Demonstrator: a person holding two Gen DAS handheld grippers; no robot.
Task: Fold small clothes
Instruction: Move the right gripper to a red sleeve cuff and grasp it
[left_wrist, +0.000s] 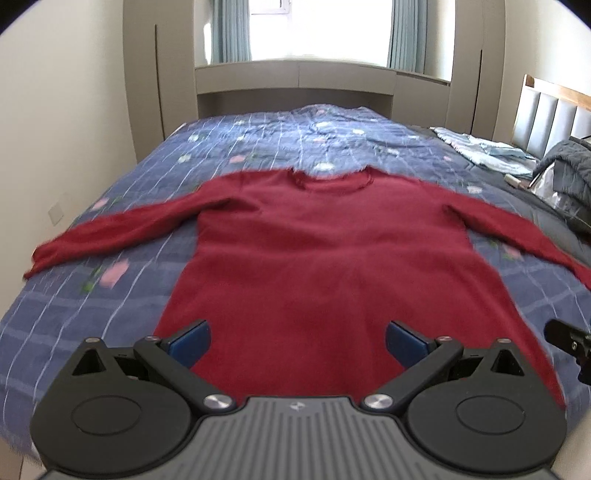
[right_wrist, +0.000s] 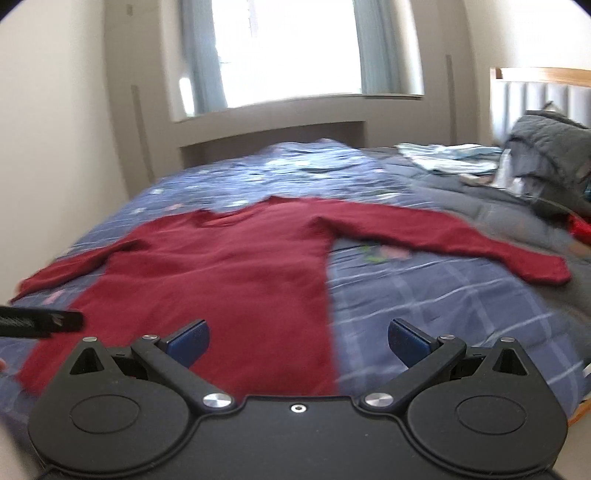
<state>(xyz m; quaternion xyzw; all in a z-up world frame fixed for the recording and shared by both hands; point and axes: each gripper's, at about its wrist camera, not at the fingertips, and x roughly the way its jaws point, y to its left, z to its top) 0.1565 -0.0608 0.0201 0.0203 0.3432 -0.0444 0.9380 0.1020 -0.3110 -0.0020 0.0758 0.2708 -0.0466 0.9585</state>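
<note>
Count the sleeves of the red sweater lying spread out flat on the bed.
2. The left sleeve stretches out toward the wall side of the bed; the right sleeve stretches toward the headboard side. Both lie flat on the bedspread, neither folded in.

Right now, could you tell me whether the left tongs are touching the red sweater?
Cannot tell. In the left wrist view the open left tongs frame the sweater hem with nothing between them, but the height above the cloth isn't visible.
</note>
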